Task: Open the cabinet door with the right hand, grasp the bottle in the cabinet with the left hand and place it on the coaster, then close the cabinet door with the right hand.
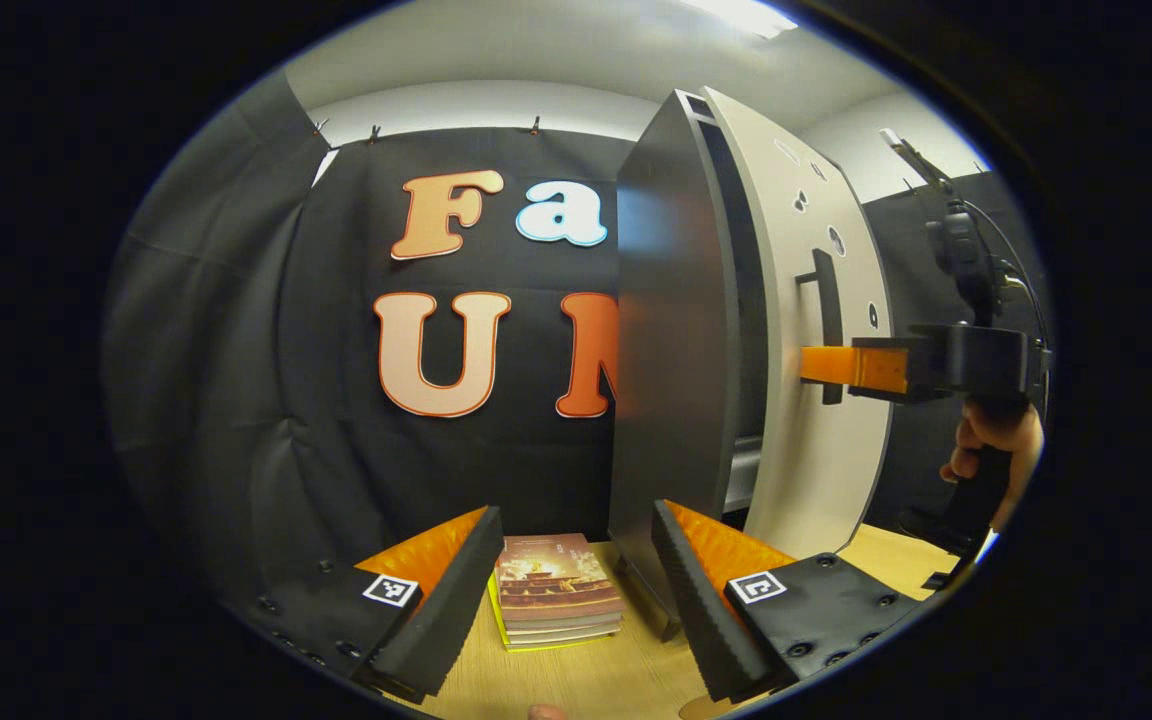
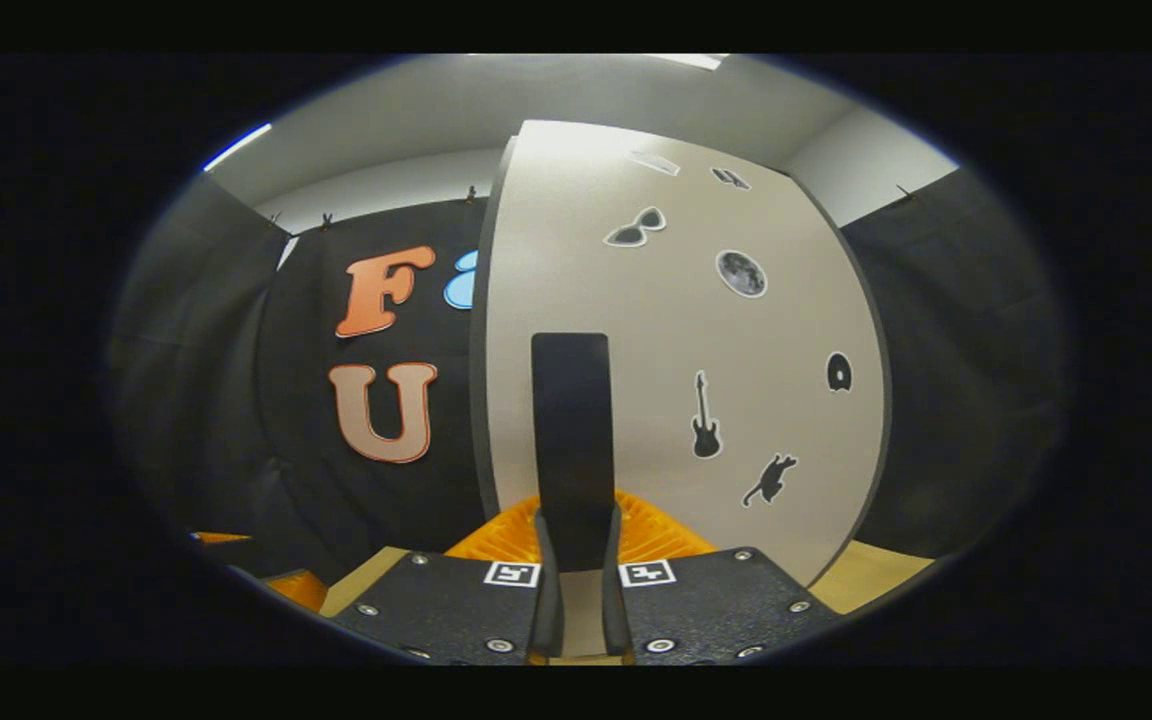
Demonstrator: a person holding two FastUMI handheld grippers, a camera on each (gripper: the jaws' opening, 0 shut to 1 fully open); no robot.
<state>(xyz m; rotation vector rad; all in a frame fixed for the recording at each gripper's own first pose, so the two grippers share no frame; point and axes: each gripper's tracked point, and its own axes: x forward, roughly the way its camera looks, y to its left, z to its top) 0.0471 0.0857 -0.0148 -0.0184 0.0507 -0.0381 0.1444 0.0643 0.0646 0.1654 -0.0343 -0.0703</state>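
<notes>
My right gripper (image 2: 573, 540) is clamped on the cabinet door (image 2: 676, 350) handle (image 2: 570, 440); door slightly ajar. My left gripper (image 1: 576, 585) hangs wide open, empty, above stacked books (image 1: 556, 590). Bottle hidden.

No legible text, brand or number. Square coded markers on left gripper (image 1: 576, 590) and right gripper (image 2: 578, 570) bodies — not readable. Printed cover on stacked books (image 1: 556, 588) — too blurred to make out.
</notes>
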